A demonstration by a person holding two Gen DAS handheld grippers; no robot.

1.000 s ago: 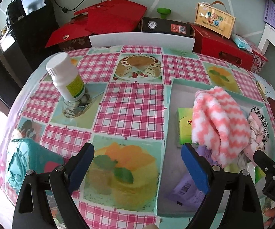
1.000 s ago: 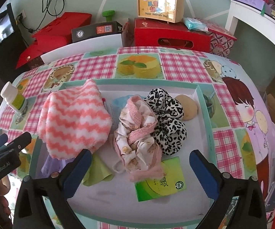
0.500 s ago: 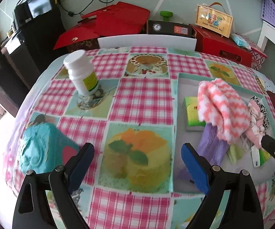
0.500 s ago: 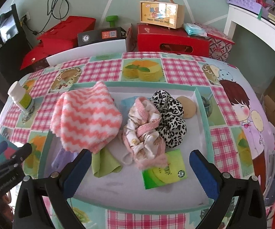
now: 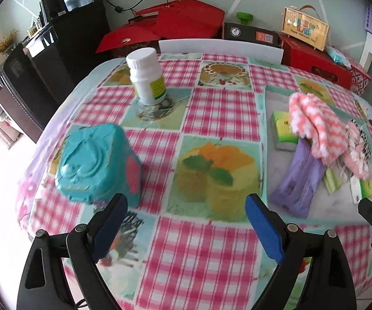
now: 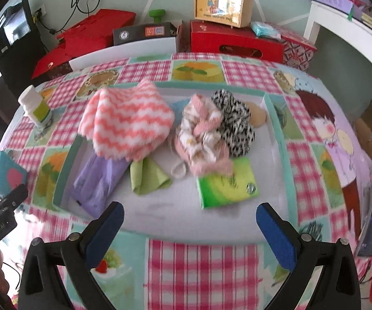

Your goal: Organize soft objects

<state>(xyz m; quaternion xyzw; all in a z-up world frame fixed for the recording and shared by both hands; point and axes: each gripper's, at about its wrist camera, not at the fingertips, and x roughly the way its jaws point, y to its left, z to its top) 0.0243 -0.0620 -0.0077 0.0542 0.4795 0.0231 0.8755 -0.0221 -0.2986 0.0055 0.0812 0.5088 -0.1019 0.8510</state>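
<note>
Over the table, both open claws [image 5: 186, 222] [image 6: 189, 228] backed off from tray [image 6: 272, 118].

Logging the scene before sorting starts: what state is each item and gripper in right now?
left gripper: open, empty
right gripper: open, empty
striped towel: bunched in the tray
white bottle: upright, capped
teal box: closed
</note>
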